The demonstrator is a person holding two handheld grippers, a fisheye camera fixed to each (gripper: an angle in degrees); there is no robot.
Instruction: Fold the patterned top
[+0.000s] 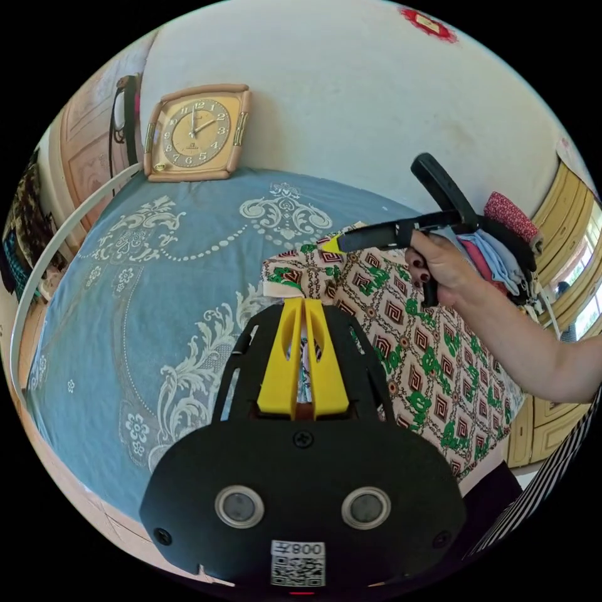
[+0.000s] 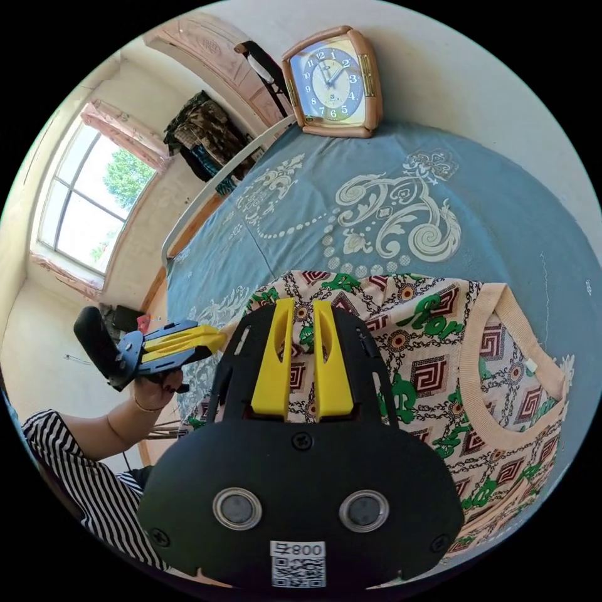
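Observation:
The patterned top [image 1: 439, 364], cream with green and dark red motifs, lies spread on a blue bedspread [image 1: 157, 282]. My left gripper [image 1: 303, 302] is shut on the top's near edge, with cloth showing between the yellow jaws. A hand holds my right gripper [image 1: 327, 244] at the top's far edge, jaws together. In the right gripper view the top [image 2: 439, 351] lies flat with its neckline to the right. There my right gripper [image 2: 302, 304] is closed over the cloth, and the left gripper [image 2: 221, 340] sits at the top's left corner.
A framed clock [image 1: 195, 132] leans against the wall at the back of the bed. Folded clothes [image 1: 501, 244] are piled at the bed's right end. A white bed rail [image 1: 50, 251] runs along the left side. In the right gripper view, a window [image 2: 94, 194] and hanging clothes [image 2: 200, 138] lie beyond.

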